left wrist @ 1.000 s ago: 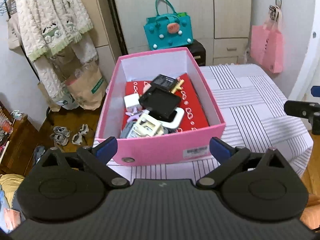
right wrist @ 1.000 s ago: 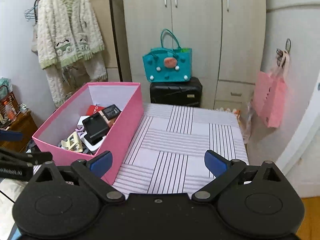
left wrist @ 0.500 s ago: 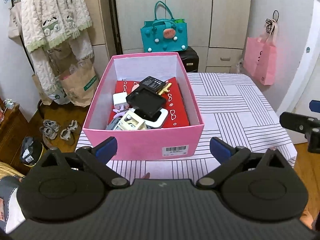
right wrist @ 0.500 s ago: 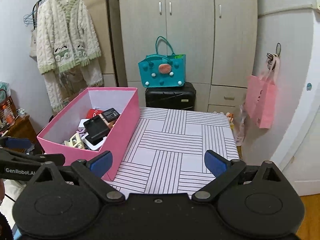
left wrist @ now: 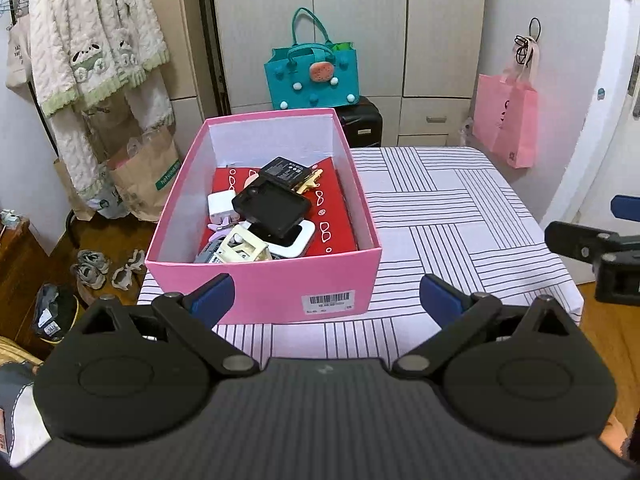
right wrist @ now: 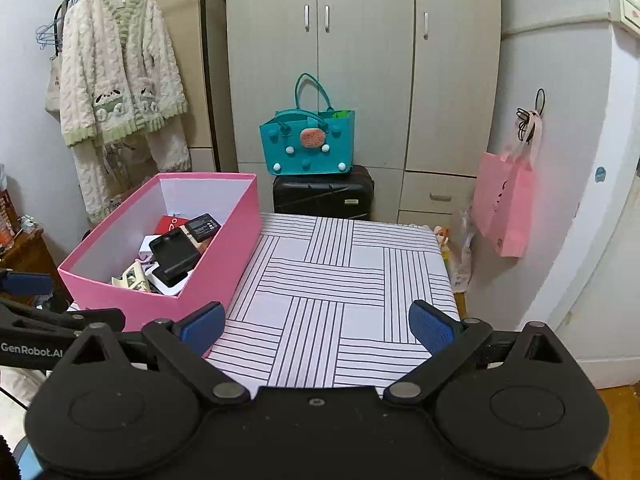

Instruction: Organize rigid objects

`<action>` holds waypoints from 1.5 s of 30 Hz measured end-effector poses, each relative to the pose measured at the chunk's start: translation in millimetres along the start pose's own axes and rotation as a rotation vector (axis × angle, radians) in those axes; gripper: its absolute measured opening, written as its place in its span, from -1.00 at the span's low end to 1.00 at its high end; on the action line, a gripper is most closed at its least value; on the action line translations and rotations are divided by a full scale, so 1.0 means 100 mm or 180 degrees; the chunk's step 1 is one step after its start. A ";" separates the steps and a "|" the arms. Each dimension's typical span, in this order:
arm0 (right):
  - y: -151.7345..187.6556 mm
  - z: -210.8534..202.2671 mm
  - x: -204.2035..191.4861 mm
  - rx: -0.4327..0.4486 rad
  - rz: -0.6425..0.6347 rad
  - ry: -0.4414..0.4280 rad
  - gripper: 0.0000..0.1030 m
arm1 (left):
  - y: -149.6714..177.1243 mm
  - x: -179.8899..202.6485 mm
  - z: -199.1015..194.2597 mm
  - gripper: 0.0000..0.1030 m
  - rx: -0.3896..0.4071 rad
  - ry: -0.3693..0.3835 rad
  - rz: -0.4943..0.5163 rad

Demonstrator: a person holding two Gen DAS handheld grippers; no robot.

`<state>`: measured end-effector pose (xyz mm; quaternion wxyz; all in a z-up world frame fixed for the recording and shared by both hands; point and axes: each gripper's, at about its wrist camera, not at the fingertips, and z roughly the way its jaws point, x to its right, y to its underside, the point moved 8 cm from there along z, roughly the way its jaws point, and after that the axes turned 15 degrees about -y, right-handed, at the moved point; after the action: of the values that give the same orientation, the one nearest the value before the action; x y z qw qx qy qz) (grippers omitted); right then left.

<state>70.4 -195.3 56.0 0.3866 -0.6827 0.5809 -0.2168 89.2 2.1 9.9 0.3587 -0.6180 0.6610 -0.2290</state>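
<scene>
Presumably stiff, light clutter, topmost black case (left wrist: 272,210) best pinched across its edges, heaped inside pink box (left wrist: 264,288) on striped worktop (left wrist: 440,216); left gripper (left wrist: 322,294) and right gripper (right wrist: 318,328) fingers apart, empty.

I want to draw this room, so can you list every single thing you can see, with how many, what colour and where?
box: 1, pink, on the table's left side
things in the box: several, black, white, cream and gold, piled on a red card
table: 1, white cloth with dark stripes
handbag: 1, teal, on the suitcase
suitcase: 1, black, behind the table
bag: 1, pink, hanging on the right
cardigan: 1, cream and green, hanging on the left
wardrobe: 1, beige, at the back
paper bag: 1, brown, on the floor
shoes: a few, grey, on the floor
left gripper: 1, black with blue pads, open
right gripper: 1, black with blue pads, open
</scene>
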 end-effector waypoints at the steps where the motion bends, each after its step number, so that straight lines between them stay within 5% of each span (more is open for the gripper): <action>1: 0.00 0.00 0.01 -0.0002 0.0003 -0.0007 0.94 | 0.00 0.01 0.00 0.94 0.0004 -0.0016 0.0010; 13: 0.06 0.04 0.07 0.0007 -0.0013 0.0084 0.94 | 0.02 -0.01 0.00 0.94 0.0062 -0.0212 -0.0032; 45: 0.14 0.11 0.08 0.0019 0.0087 0.0097 0.94 | 0.14 -0.10 0.04 0.94 0.0104 -0.0290 -0.0150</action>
<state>71.7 -200.0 37.0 0.3826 -0.6702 0.5954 -0.2236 83.2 14.0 -1.3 0.3930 -0.6373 0.6254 -0.2197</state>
